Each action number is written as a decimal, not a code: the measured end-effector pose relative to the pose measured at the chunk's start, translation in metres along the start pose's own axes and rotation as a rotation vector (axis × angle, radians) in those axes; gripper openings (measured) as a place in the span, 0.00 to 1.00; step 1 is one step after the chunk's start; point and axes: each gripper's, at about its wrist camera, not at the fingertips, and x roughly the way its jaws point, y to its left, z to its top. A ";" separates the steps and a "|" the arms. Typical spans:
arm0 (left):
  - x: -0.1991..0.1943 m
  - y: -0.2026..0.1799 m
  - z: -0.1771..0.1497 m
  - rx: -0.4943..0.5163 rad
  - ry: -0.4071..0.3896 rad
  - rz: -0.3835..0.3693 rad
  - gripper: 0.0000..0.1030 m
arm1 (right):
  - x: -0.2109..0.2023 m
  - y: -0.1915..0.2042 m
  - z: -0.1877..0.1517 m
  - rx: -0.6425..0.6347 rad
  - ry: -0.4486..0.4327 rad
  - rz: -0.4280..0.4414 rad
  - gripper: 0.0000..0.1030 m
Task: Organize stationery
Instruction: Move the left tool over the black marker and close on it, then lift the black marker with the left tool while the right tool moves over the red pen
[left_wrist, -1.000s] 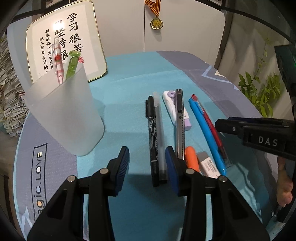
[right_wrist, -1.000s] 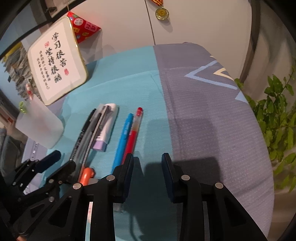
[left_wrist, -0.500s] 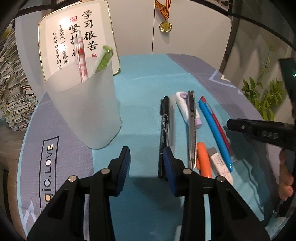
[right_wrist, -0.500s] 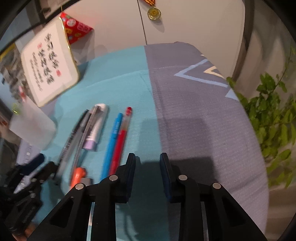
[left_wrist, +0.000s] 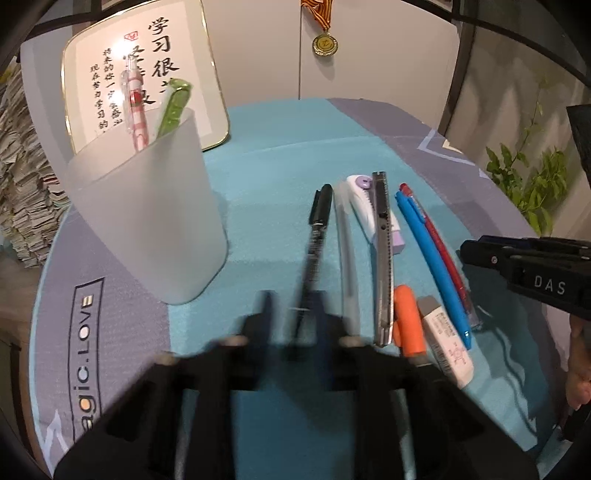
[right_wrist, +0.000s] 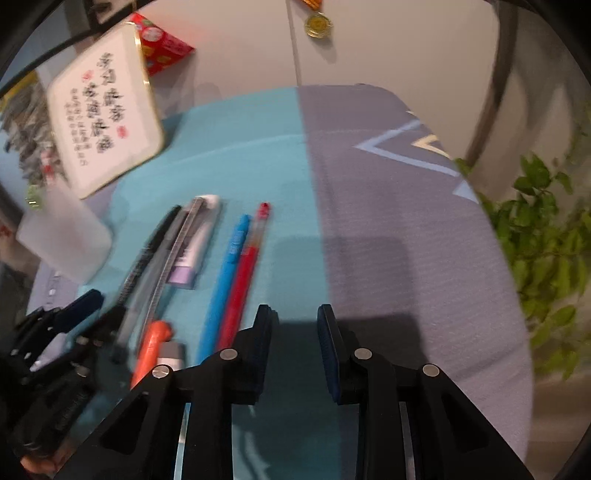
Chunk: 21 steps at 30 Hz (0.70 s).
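Left gripper (left_wrist: 293, 314), smeared by motion blur, low over the teal mat (left_wrist: 280, 147) with its fingers either side of the near end of the black marker (left_wrist: 314, 240), a gap between them but actual contact impossible to judge. Right gripper (right_wrist: 293, 326) parted and empty, hovering beside the red pen (right_wrist: 245, 273) and blue pen (right_wrist: 225, 275). Stationery in a row on the mat: marker, clear pen (left_wrist: 347, 254), utility knife (left_wrist: 382, 254) across a white-and-purple correction tape (left_wrist: 360, 206), orange item (left_wrist: 408, 321) and eraser (left_wrist: 447, 341), with the frosted cup (left_wrist: 147, 218) upright to the left, holding a pink pen (left_wrist: 135, 103) and a green one (left_wrist: 175, 107).
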 end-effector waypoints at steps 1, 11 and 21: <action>0.001 0.000 0.001 -0.006 0.006 -0.017 0.07 | -0.001 -0.003 0.000 0.022 0.003 0.021 0.27; -0.022 -0.002 -0.025 0.012 0.026 -0.043 0.07 | -0.005 0.005 -0.006 0.016 0.032 0.116 0.27; -0.051 0.003 -0.064 0.066 0.041 -0.042 0.07 | -0.001 0.009 -0.004 -0.058 0.019 -0.100 0.09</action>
